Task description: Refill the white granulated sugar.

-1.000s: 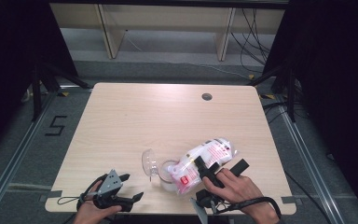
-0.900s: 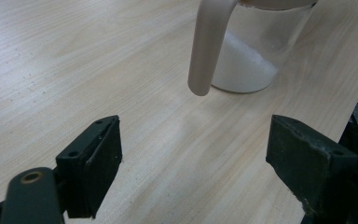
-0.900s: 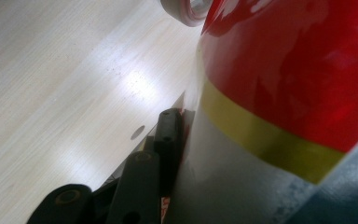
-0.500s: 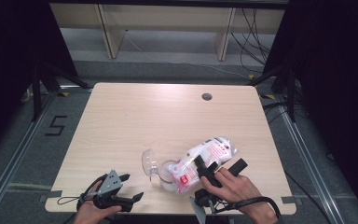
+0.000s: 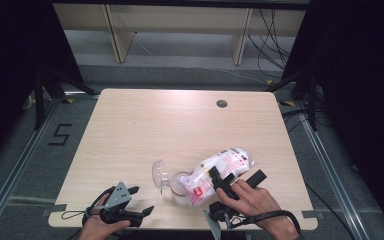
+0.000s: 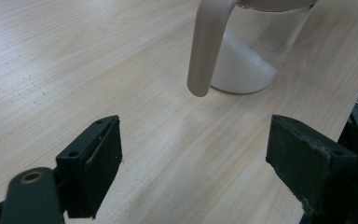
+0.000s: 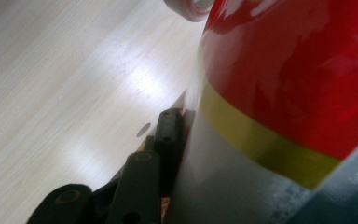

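Now one bag (image 5: pixel 223 168) sits clamped in the right gripper (image 5: pixel 232 184), one jar (image 5: pixel 180 186) beneath, left gripper (image 5: pixel 141 201) wide.

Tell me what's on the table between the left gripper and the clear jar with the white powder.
Nothing: in the left gripper view, bare wood runs from the open left gripper to the jar, with only the jar's beige handle hanging above it.

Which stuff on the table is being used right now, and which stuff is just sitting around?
In use:
- bag, tipped over the jar
- clear jar with white powder inside
- right gripper, shut on the bag

Just there:
- jar's open lid
- left gripper, open, holding nothing
- round hole in the table
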Demonstrator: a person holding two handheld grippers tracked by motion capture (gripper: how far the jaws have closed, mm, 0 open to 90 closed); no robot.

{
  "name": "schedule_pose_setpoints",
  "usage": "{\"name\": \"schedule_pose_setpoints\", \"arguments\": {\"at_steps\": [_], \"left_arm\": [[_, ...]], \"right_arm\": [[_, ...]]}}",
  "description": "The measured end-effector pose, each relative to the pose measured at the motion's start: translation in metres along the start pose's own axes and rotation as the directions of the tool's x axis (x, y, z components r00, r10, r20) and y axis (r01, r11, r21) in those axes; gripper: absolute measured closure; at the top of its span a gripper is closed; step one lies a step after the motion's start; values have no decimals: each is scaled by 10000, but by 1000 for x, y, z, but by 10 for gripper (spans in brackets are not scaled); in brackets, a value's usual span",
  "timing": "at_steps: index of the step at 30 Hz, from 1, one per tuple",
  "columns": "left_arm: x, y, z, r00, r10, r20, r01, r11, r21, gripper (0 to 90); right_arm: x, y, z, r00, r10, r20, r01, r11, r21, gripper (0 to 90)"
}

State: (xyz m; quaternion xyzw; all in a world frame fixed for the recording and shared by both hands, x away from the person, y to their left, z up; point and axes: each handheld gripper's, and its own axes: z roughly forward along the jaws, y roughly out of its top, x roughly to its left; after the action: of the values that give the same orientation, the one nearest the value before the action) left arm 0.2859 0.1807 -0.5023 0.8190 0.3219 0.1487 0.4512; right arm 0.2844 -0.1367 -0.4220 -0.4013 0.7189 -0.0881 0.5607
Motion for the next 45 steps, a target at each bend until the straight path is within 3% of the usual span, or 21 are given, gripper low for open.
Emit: {"name": "schedule_pose_setpoints", "arguments": {"at_steps": [1,6,8,11,12,15,16,17,18,22,28,29,30,32,34,35,37,41,42,43,45], "left_arm": [[-1,-1,0,9999,-158,-64,159,9998,90,179],[-1,0,0,9999,-153,-59,153,9999,77,179],[-1,0,0,9999,-153,-59,154,9999,79,179],[-1,0,0,9999,-154,-62,155,9998,82,180],[-3,-1,1,9991,-424,59,425,9990,-159,179],[-1,0,0,9997,-229,15,229,9997,-37,179],[-1,0,0,9997,-229,-33,229,9997,3,179],[-1,0,0,9997,-240,-16,240,9997,-1,179],[-1,0,0,9999,-160,-57,160,9998,71,179],[-2,0,0,9995,-301,15,301,9995,-55,179],[-2,0,0,9997,-265,1,265,9996,-58,179],[-1,0,0,9997,-262,7,262,9996,-54,179],[-2,0,0,9997,-262,2,262,9996,-55,179],[-1,0,0,9999,-147,-73,148,9999,81,179],[-2,-1,1,9995,-326,29,326,9993,-157,179],[-2,-1,1,9996,-294,31,295,9994,-155,179],[-1,-1,0,9998,-173,-79,173,9998,72,179],[-3,-1,1,9992,-411,20,411,9991,-113,179],[0,0,-1,10000,-42,-79,43,9998,192,180],[0,0,-1,9999,-89,-62,90,9999,143,179],[0,0,-1,10000,-43,-76,44,9998,184,179]], "right_arm": [[-1,0,0,10000,6,-3,-6,10000,0,710],[-2,-5,-2,9987,499,-94,-501,9986,-182,711],[-2,-4,-5,9984,513,-223,-511,9986,94,711],[-2,-6,-5,9985,525,-150,-526,9986,-32,711],[-3,-7,-5,9991,401,-159,-402,9992,-87,711],[-2,-10,-5,9979,599,-263,-604,9979,-211,711],[0,-11,-5,9965,813,-192,-816,9965,-180,711],[4,-12,-7,9876,1515,-415,-1514,9885,43,711],[5,-12,-8,9819,1836,-462,-1833,9830,105,711],[6,-18,-7,9839,1698,-563,-1707,9853,-105,713],[11,-24,-8,9692,2400,-556,-2408,9705,-80,714],[14,-23,-8,9542,2925,-625,-2940,9557,-156,714],[13,-24,-7,9573,2838,-550,-2861,9574,-392,714],[15,-26,-7,9551,2898,-622,-2921,9559,-303,714],[17,-28,-7,9463,3144,-756,-3176,9476,-349,715],[17,-29,-7,9379,3382,-770,-3419,9388,-411,715],[18,-33,-7,9297,3595,-797,-3644,9293,-593,715],[20,-38,-6,9014,4252,-817,-4310,8992,-754,717],[20,-41,-6,9025,4199,-956,-4277,8999,-853,716],[23,-41,-5,8879,4480,-1043,-4561,8868,-741,717],[25,-44,-3,8928,4368,-1098,-4460,8913,-812,719]]}}
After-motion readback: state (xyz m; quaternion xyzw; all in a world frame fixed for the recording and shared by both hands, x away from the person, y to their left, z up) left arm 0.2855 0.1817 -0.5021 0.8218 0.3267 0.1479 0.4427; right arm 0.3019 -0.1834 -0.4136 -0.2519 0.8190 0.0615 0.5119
